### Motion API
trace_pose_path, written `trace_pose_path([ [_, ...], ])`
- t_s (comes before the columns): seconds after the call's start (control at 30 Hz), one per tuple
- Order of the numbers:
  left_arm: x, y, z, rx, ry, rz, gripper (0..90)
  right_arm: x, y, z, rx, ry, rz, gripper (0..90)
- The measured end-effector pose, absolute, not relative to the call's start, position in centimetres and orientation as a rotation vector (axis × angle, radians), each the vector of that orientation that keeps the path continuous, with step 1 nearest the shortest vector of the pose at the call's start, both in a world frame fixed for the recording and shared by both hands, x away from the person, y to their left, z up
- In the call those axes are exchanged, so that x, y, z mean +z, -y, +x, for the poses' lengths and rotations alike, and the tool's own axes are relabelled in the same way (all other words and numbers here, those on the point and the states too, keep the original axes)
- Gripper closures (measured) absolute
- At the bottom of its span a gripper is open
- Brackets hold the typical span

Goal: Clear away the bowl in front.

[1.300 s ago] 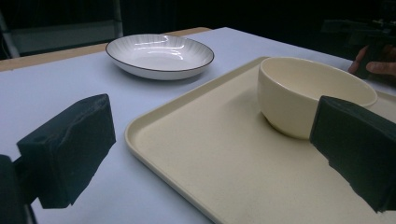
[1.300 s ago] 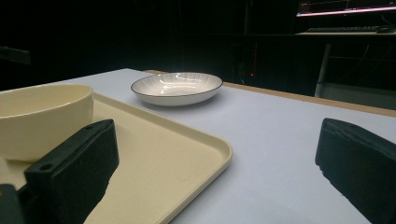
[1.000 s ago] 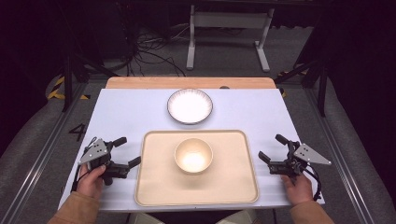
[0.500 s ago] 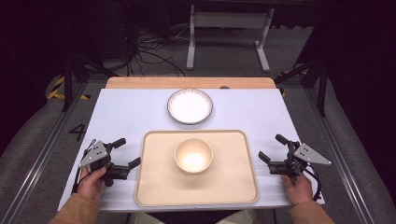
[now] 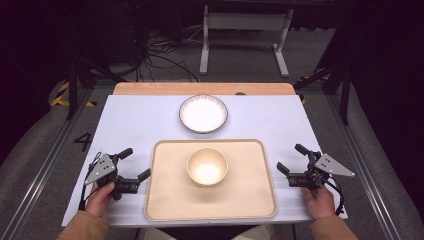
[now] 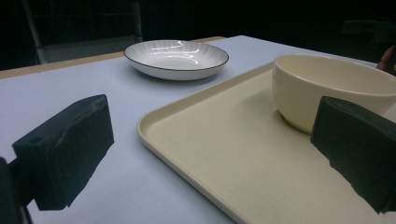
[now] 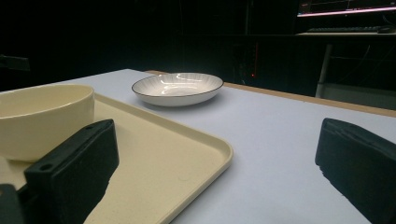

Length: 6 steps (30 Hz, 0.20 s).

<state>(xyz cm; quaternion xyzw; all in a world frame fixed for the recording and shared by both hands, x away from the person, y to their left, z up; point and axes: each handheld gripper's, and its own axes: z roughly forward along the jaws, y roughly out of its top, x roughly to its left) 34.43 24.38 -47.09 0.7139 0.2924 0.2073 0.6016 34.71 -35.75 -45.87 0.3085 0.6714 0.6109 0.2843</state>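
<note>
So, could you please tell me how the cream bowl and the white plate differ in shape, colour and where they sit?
The cream bowl is deep with tall walls; the white plate is shallow and wide. The bowl is plain cream; the plate is white, ribbed inside, with a dark rim line. The bowl stands on the tray; the plate rests on the table beyond it. Both are round, upright and empty.

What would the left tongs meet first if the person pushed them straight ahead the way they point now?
Probably the cream tray: its near rim lies between the open left tongs, low on the table. Beyond that stands the cream bowl. Whether the jaws would clear the rim is unclear.
</note>
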Motion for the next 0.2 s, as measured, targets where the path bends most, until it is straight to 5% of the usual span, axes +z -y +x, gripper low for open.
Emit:
trace_pose_path([
  [0.2, -47.12, -24.28, 34.38, 0.487, -0.674, 1.649, 0.2, -45.86, 35.76, 34.72, 1.632, -1.796, 0.827, 0.0],
])
